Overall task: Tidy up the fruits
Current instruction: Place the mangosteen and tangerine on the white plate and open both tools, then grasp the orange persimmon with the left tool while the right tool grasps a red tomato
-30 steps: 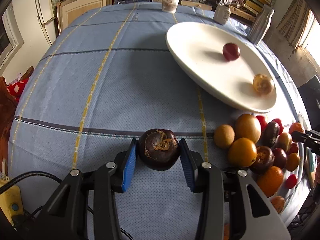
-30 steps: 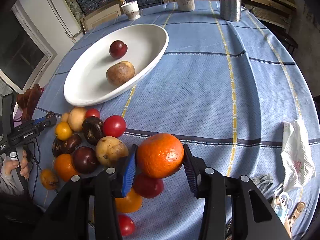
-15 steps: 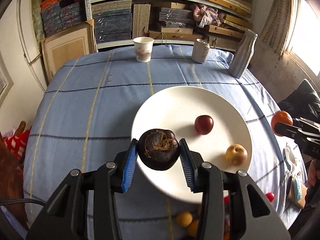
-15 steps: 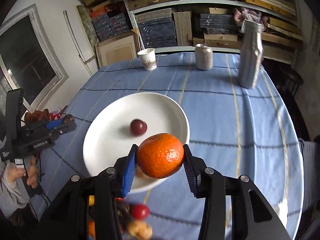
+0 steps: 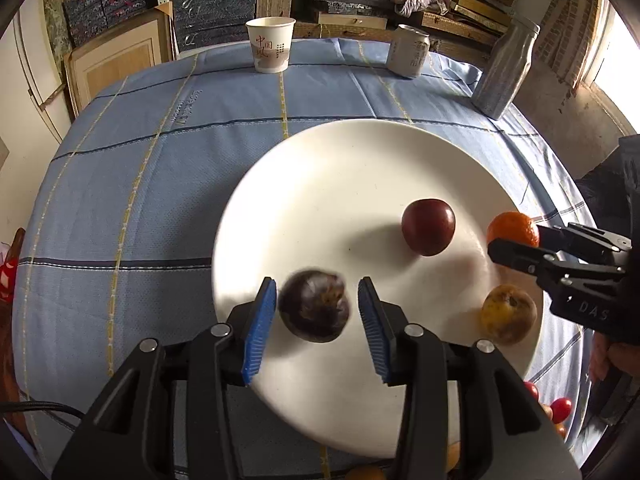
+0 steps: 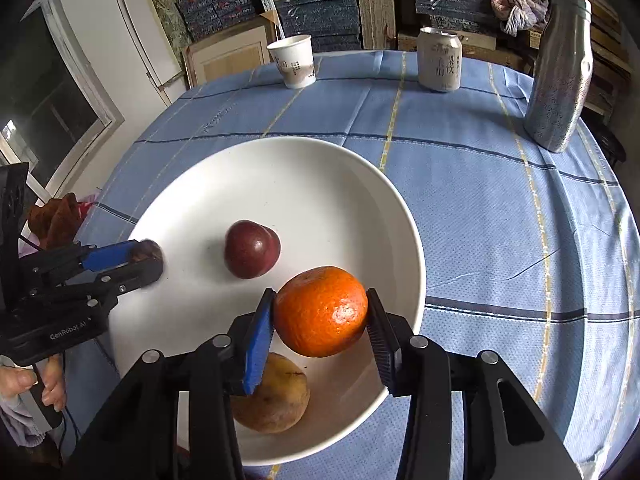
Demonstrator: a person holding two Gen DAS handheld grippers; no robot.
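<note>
meanwhile the left gripper (image 5: 316, 312) opens, freeing a wrinkled dark fruit (image 5: 314, 306); the right gripper (image 6: 320, 316) clasps a dimpled round orange (image 6: 320, 311) over the smooth white plate (image 6: 320, 168).

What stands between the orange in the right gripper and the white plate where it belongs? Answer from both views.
The yellow-brown fruit lies on the plate, apparently partly beneath the orange in the right gripper. The dark red fruit sits to its left. Bare plate remains around them.
</note>
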